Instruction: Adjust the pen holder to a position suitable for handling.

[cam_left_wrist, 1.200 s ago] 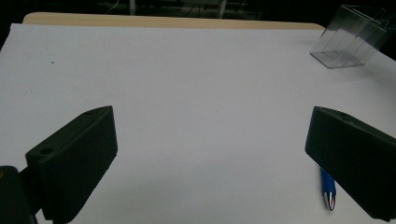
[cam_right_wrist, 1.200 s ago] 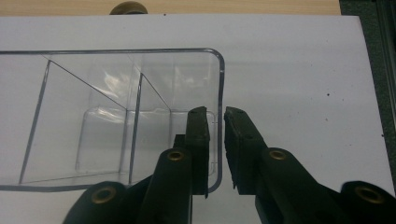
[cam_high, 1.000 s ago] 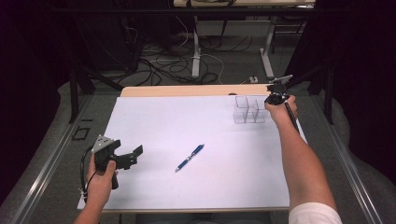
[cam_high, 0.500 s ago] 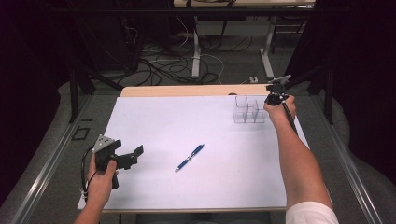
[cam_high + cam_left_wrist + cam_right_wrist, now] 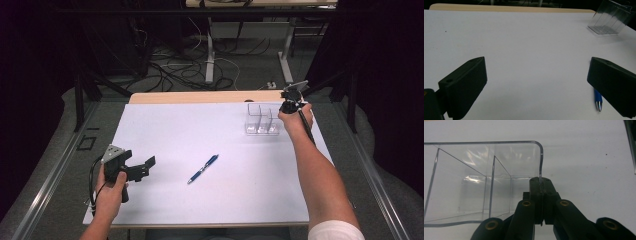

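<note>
At the table's far right, the right gripper [image 5: 541,185] clamps a wall of the clear organizer [image 5: 262,120]; the left gripper [image 5: 536,85], jaws wide apart, sits near a blue pen [image 5: 203,169].

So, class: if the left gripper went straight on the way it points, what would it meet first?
Probably the pen, low by the left gripper's right-hand jaw; it might slip just past it, over bare table.

No legible text or markings anywhere.
</note>
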`<state>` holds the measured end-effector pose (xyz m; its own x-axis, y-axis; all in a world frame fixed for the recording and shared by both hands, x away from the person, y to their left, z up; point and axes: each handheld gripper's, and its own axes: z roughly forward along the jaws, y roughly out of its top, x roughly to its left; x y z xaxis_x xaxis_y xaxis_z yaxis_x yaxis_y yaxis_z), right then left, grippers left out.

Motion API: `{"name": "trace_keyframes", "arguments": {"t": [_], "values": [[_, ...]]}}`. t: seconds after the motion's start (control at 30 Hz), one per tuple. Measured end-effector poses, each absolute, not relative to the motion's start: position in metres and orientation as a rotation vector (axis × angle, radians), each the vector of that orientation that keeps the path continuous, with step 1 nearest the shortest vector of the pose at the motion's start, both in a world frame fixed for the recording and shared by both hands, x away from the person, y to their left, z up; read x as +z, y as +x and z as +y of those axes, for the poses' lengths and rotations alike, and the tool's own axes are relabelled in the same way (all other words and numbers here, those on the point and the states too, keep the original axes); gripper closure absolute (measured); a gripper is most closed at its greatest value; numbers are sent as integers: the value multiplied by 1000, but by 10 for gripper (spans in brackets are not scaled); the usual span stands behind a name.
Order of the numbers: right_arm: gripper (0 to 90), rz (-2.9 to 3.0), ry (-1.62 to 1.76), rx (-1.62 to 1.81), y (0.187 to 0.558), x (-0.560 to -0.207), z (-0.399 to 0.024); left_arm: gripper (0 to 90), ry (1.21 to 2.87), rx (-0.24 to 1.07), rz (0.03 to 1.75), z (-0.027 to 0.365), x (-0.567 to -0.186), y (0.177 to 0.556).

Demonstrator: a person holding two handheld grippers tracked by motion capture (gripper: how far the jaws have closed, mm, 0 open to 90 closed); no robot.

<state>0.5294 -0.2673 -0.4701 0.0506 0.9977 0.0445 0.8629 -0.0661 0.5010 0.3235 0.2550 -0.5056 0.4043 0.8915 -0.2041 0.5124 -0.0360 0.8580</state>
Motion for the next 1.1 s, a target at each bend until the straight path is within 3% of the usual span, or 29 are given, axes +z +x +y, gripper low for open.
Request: {"name": "trace_keyframes", "arguments": {"t": [1.1], "values": [[893, 1991, 1949, 596, 507, -445, -167, 24, 1704, 492, 1229, 251, -505, 323]]}}
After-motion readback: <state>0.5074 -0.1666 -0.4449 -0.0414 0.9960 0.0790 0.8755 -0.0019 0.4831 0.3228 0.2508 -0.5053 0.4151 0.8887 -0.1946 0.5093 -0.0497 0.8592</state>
